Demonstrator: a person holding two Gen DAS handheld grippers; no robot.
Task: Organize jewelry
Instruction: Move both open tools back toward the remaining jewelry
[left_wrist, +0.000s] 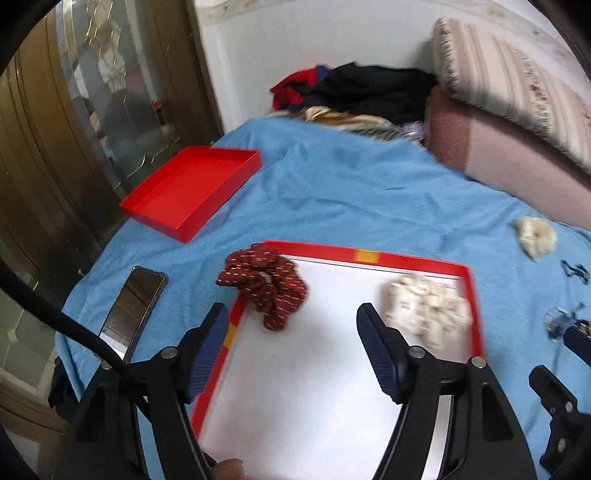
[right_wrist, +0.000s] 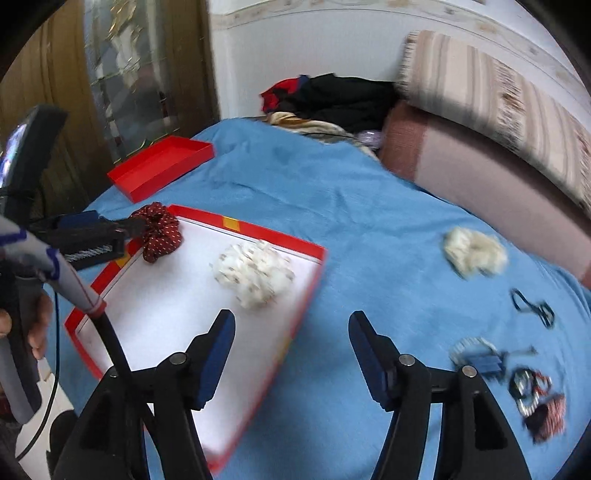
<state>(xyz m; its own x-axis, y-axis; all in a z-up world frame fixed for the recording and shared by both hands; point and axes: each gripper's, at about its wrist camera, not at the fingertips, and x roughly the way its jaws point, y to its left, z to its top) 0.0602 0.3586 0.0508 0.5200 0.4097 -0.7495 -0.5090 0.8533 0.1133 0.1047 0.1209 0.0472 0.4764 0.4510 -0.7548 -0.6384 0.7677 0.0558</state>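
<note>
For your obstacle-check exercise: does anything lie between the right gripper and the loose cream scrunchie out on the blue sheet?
Nothing visible does. The right gripper is open and empty above bare blue sheet, and the cream scrunchie lies apart from the red-rimmed tray and from the small hair clips.

Soft, even daylight fills the room, shadows faint. Motion blur smears the bed (left_wrist: 332, 192) and pillow (right_wrist: 498, 99); fisheye bending curves walls, corners dark.

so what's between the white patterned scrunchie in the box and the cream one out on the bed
Only the red box's right rim and bare blue sheet separate the white patterned scrunchie from the cream scrunchie; the right wrist view shows it best.
</note>
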